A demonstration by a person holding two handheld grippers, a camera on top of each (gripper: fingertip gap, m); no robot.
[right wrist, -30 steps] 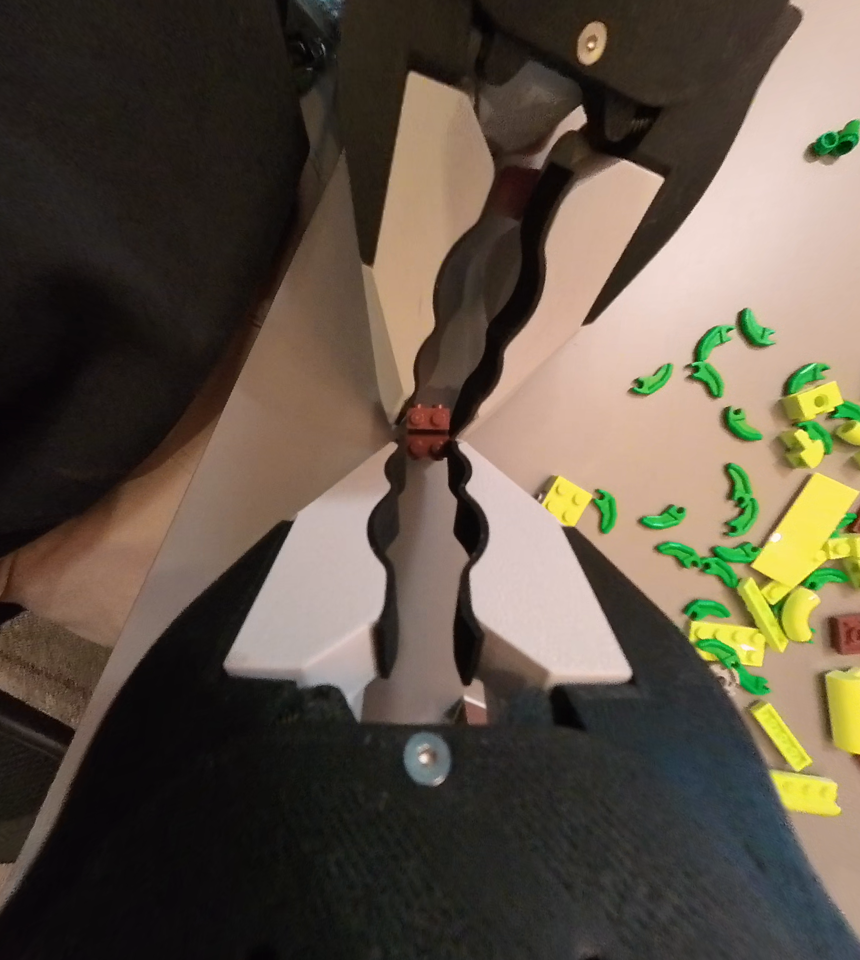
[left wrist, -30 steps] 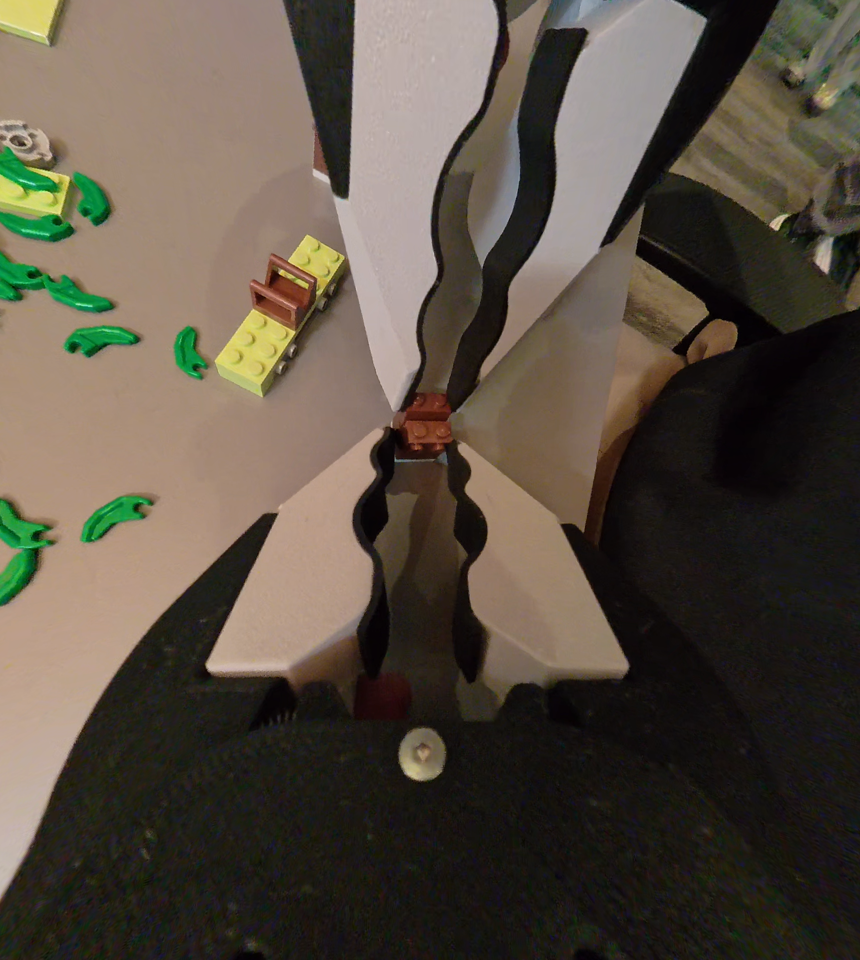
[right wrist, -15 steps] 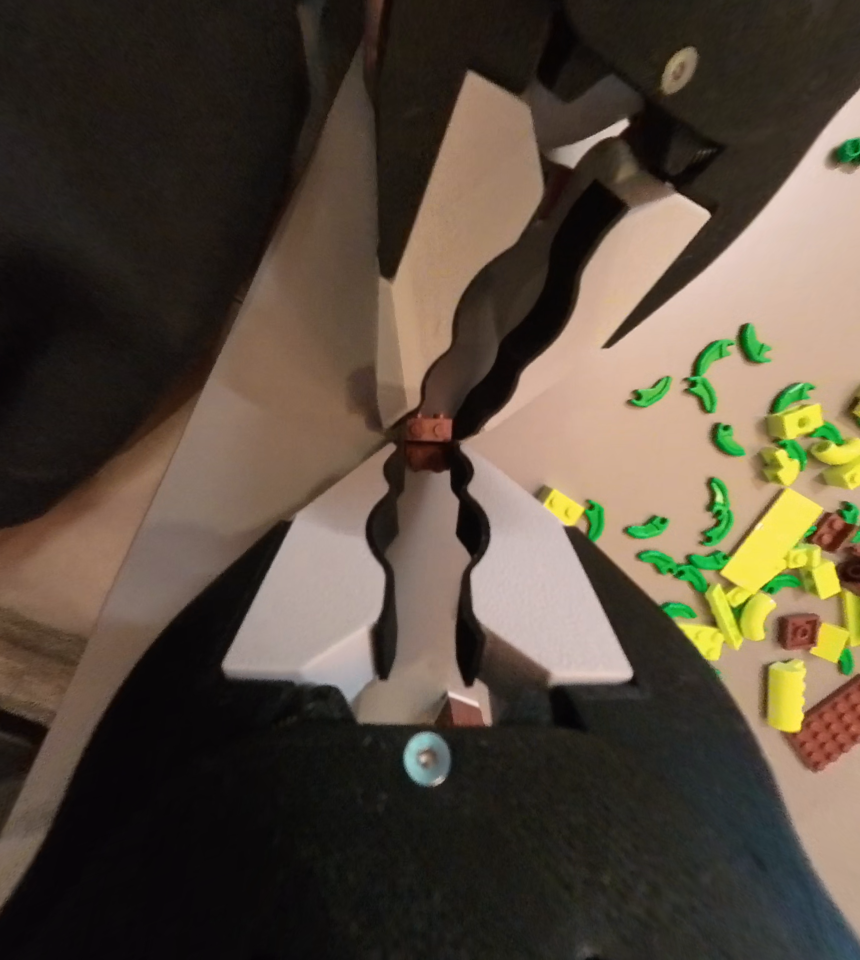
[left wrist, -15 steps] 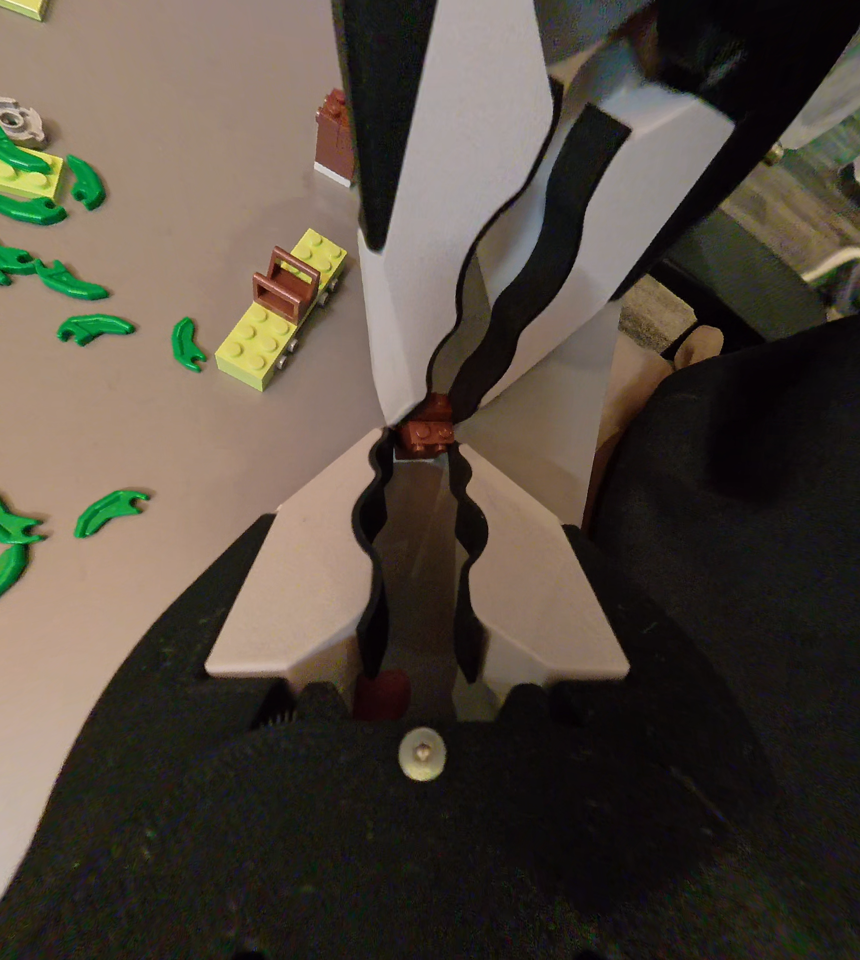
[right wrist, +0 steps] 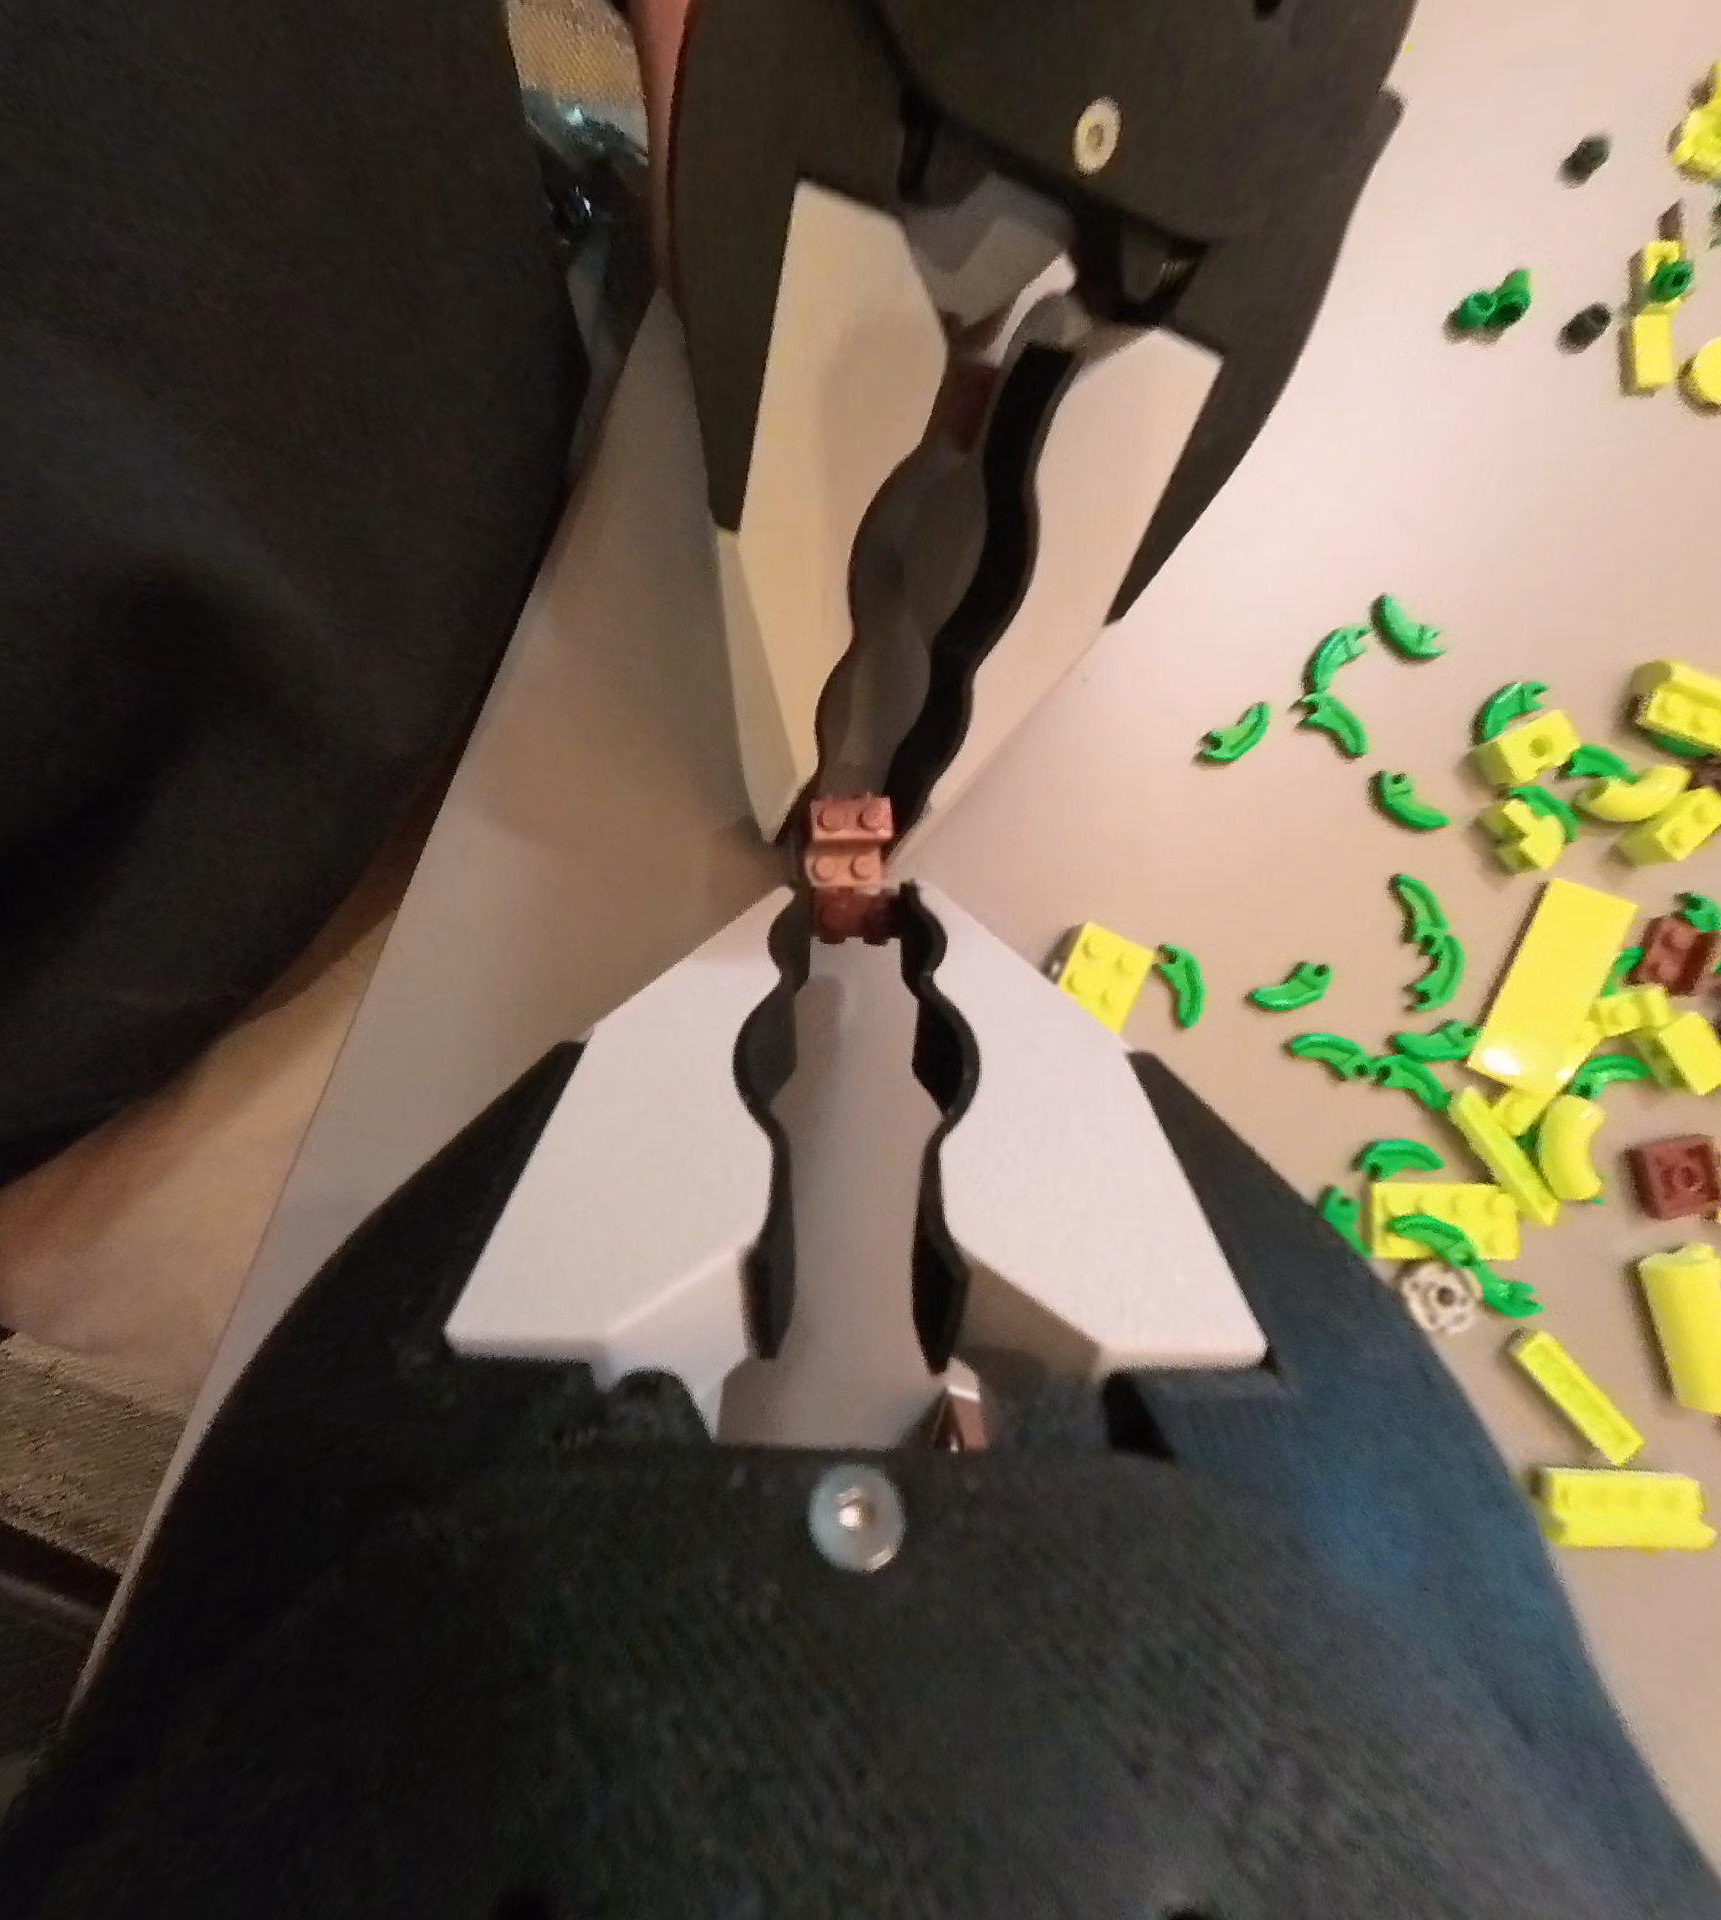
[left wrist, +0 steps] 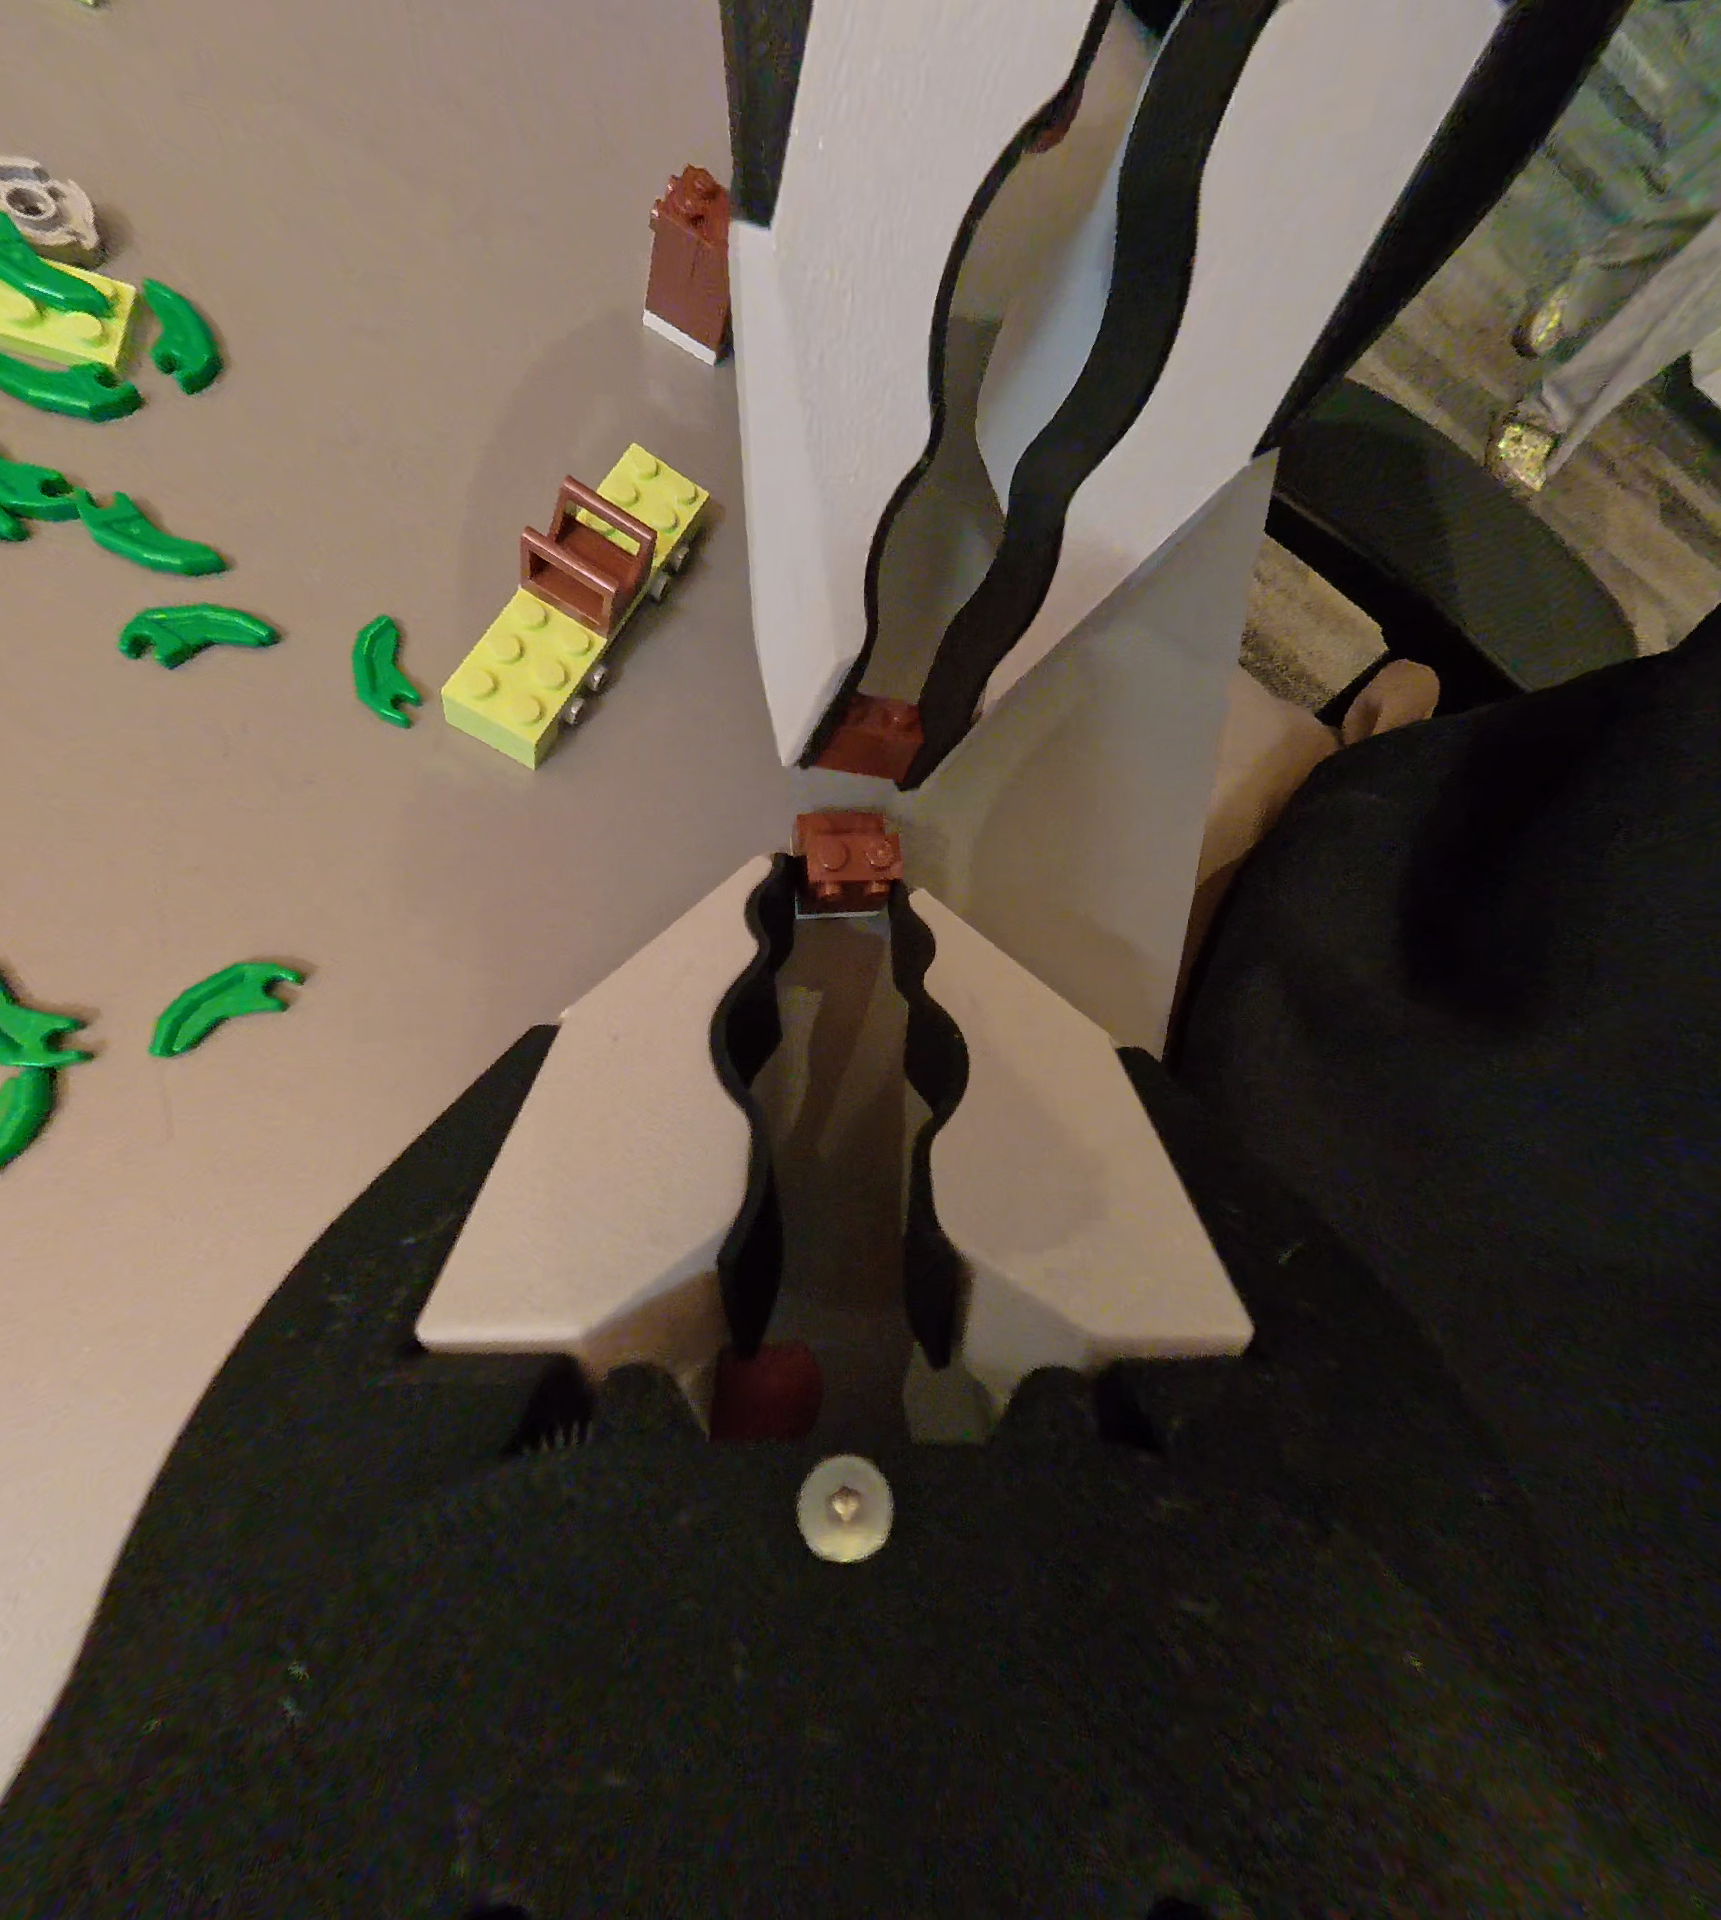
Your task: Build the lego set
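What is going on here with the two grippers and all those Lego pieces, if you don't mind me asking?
A person is building a Lego set with two handheld grippers, held tip to tip above the table. The left gripper pinches a small brown piece; the right gripper pinches another brown piece. In the left wrist view a gap shows between them. Loose green and yellow pieces lie on the table.

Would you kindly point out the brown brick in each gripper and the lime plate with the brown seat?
left gripper's brown brick [left wrist: 843, 869], left wrist view, studded face.
right gripper's brown brick [right wrist: 848, 916], right wrist view, side.
lime plate [left wrist: 534, 670], left wrist view, near studs.
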